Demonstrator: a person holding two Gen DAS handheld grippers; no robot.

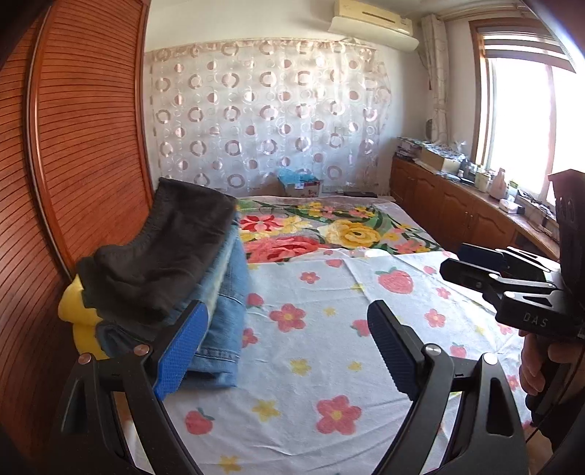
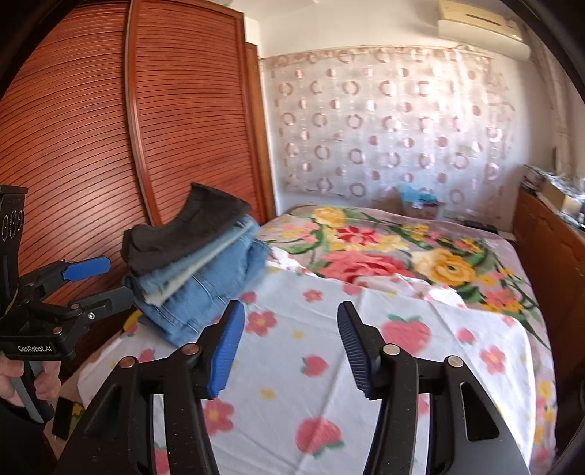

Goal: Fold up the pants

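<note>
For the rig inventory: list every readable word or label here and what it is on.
"DAS": on the right tool's black body.
"GenRobot.AI": on the left tool's black body.
Air conditioner: marking too small to read.
Box at the bed's far end: print blurred.

- A stack of folded pants (image 1: 190,277) lies at the bed's left edge, beside the wooden wardrobe.
- Dark grey pants (image 2: 182,230) lie on top, folded, sagging in the middle.
- Beneath them, blue jeans (image 2: 204,292) lie folded in several layers.
</note>
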